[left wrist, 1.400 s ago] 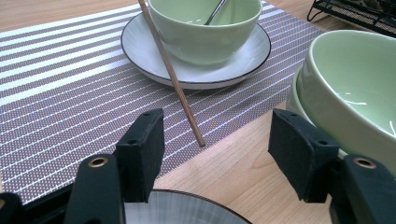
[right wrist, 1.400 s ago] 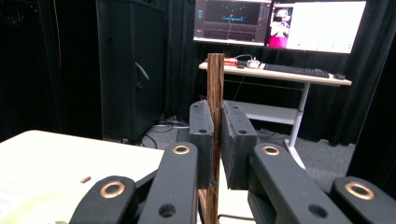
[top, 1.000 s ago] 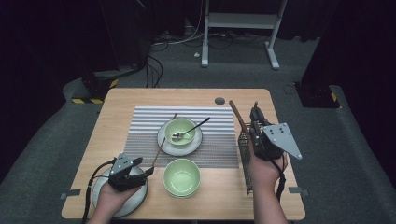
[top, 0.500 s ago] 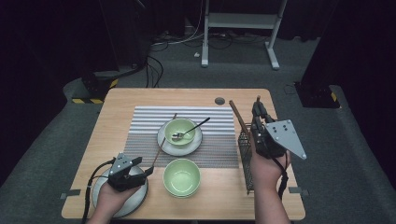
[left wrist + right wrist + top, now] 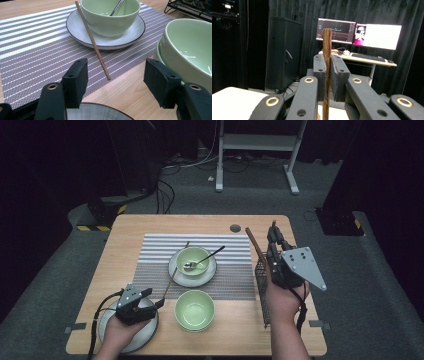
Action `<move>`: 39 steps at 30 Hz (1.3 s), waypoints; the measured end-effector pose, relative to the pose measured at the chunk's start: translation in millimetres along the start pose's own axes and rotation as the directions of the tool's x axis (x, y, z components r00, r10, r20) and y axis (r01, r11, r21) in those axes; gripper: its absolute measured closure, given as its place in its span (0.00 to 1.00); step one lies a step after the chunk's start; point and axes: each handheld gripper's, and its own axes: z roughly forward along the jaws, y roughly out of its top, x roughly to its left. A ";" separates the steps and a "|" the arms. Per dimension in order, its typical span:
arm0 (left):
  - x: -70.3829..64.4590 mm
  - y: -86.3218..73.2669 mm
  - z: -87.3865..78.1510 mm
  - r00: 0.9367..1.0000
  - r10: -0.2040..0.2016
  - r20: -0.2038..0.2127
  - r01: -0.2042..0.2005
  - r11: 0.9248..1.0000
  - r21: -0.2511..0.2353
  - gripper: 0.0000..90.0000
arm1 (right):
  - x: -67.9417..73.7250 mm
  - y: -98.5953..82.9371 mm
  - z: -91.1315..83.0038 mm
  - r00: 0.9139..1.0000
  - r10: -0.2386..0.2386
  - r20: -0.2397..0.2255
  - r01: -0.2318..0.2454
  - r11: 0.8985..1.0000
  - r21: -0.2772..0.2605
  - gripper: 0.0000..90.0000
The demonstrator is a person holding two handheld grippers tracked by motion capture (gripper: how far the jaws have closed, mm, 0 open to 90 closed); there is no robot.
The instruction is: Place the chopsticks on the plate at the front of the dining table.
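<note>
My right gripper (image 5: 274, 233) (image 5: 327, 68) is shut on a brown chopstick (image 5: 254, 245) (image 5: 327, 45), held up over the table's right side above a black wire rack (image 5: 262, 290). My left gripper (image 5: 154, 302) (image 5: 116, 75) is open with nothing between its jaws, low over a grey-white plate (image 5: 145, 336) (image 5: 100, 112) at the front left. Ahead of it, a second chopstick (image 5: 172, 277) (image 5: 93, 42) lies on the striped placemat (image 5: 155, 247) (image 5: 32, 45), its far end leaning on a white plate (image 5: 210, 273) (image 5: 135, 27). That plate carries a green bowl (image 5: 192, 259) (image 5: 110, 15) with a spoon (image 5: 207, 257) (image 5: 117, 7).
Another green bowl (image 5: 194, 310) (image 5: 190, 47) stands at the front middle, just right of my left gripper, and seems nested in a second one. The rack (image 5: 190, 6) runs along the wooden table's (image 5: 150, 227) right edge. A round grommet (image 5: 235, 228) sits at the back.
My right gripper has risen and shifted slightly toward the far side with the chopstick in it. The left gripper has stayed where it was.
</note>
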 end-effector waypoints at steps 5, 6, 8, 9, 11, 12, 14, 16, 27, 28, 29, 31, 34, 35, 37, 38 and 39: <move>-0.5 -0.2 0.3 1.000 0.001 0.001 -0.001 1.000 0.002 0.40 | 4.7 3.2 -0.4 1.000 -0.008 -0.011 0.008 1.000 -0.011 0.93; -0.6 -0.1 0.3 1.000 0.002 0.001 -0.002 1.000 0.002 0.40 | 5.3 3.8 -0.3 1.000 -0.007 -0.014 0.007 1.000 -0.012 0.93; -0.4 -0.1 0.3 1.000 0.001 0.001 -0.001 1.000 0.002 0.40 | 7.2 4.7 0.1 1.000 -0.006 -0.020 0.006 1.000 -0.014 0.93; -0.3 0.0 0.2 1.000 0.001 0.002 -0.001 1.000 0.001 0.40 | 7.9 4.9 0.3 1.000 -0.005 -0.023 0.005 1.000 -0.015 0.93; -0.3 0.0 0.1 1.000 0.001 0.001 -0.001 1.000 0.001 0.40 | 10.7 5.0 0.9 0.999 -0.002 -0.033 0.002 1.000 -0.015 0.93; -0.2 0.1 0.0 1.000 0.001 0.001 -0.001 1.000 0.001 0.40 | 12.9 5.0 1.5 0.999 -0.003 -0.036 0.002 1.000 -0.016 0.93; -0.4 0.0 -0.1 1.000 -0.001 0.002 0.001 1.000 0.000 0.40 | 16.1 4.6 2.9 0.999 -0.001 -0.045 0.001 1.000 -0.016 0.93; -0.3 0.0 -0.2 1.000 -0.001 0.002 0.001 1.000 0.000 0.40 | 19.2 3.8 4.2 0.999 -0.001 -0.053 0.001 1.000 -0.013 0.93; 1.1 0.6 -2.7 1.000 -0.005 -0.008 0.005 1.000 -0.009 0.40 | 42.5 -1.2 11.4 0.994 0.013 -0.112 -0.015 1.000 -0.010 0.93; 1.1 0.6 -2.9 1.000 -0.008 -0.007 0.008 1.000 -0.010 0.40 | 44.9 -1.6 12.2 0.993 0.010 -0.118 -0.011 1.000 -0.010 0.93; 1.2 0.7 -3.2 1.000 -0.008 -0.006 0.008 1.000 -0.011 0.40 | 47.4 -2.2 13.1 0.992 0.008 -0.123 -0.009 1.000 -0.010 0.93; 1.2 1.0 -3.8 1.000 -0.008 -0.005 0.008 1.000 -0.013 0.40 | 52.6 -3.3 14.7 0.991 0.012 -0.136 -0.013 1.000 -0.006 0.93; 1.9 1.4 -4.7 1.000 -0.009 -0.003 0.009 1.000 -0.015 0.40 | 60.7 -4.9 17.3 0.988 0.019 -0.156 -0.020 1.000 -0.003 0.93; 2.2 1.4 -5.1 1.000 -0.010 -0.003 0.010 1.000 -0.017 0.40 | 64.2 -5.6 18.3 0.986 0.021 -0.165 -0.021 1.000 -0.002 0.93; 2.5 1.5 -5.7 1.000 -0.011 -0.002 0.011 1.000 -0.019 0.40 | 70.2 -6.6 19.7 0.984 0.022 -0.178 -0.023 1.000 0.000 0.93; 2.9 1.6 -6.1 1.000 -0.012 -0.002 0.012 1.000 -0.020 0.40 | 72.5 -7.0 20.2 0.983 0.021 -0.183 -0.022 1.000 0.000 0.93; 3.1 1.7 -6.4 1.000 -0.014 -0.002 0.014 1.000 -0.021 0.40 | 76.3 -7.6 21.0 0.982 0.018 -0.190 -0.019 1.000 0.000 0.93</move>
